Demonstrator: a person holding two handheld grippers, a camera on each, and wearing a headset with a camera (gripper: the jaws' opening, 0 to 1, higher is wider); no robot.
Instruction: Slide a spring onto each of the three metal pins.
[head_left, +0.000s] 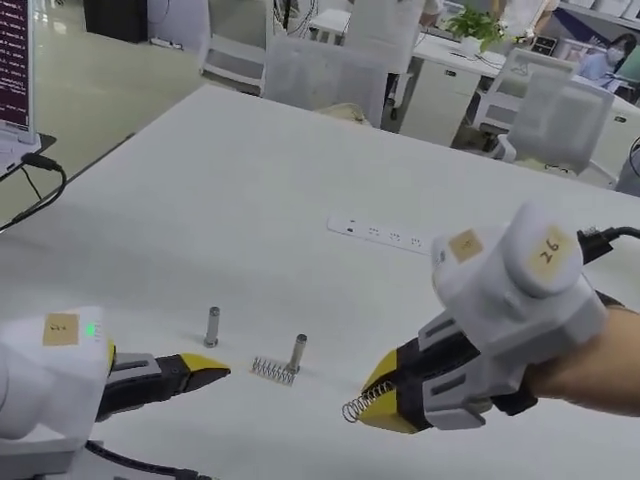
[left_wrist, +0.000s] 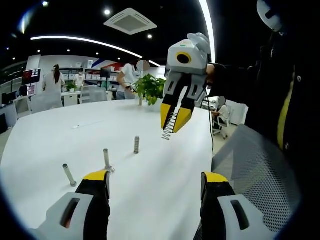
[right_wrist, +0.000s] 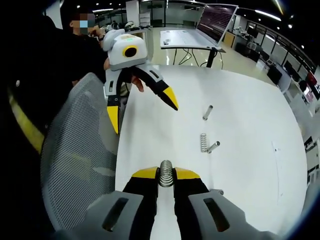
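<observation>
White office table (head_left: 300, 180), two pins (head_left: 212, 326) (head_left: 298, 352) standing, loose spring (head_left: 272, 369) lying just beside the right one. Right claw (head_left: 385, 398) pinches a second spring (head_left: 358, 402) above the table. Left claw (left_wrist: 155, 181) gapes wide, empty. Step looks like threading; next needs the coil mouth lined over a pin top.

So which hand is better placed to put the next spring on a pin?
Right. The right hand-held gripper is shut on a spring, with a bare pin close by. The left hand-held gripper is open and empty, so it would probably have to pick a spring up first.
</observation>
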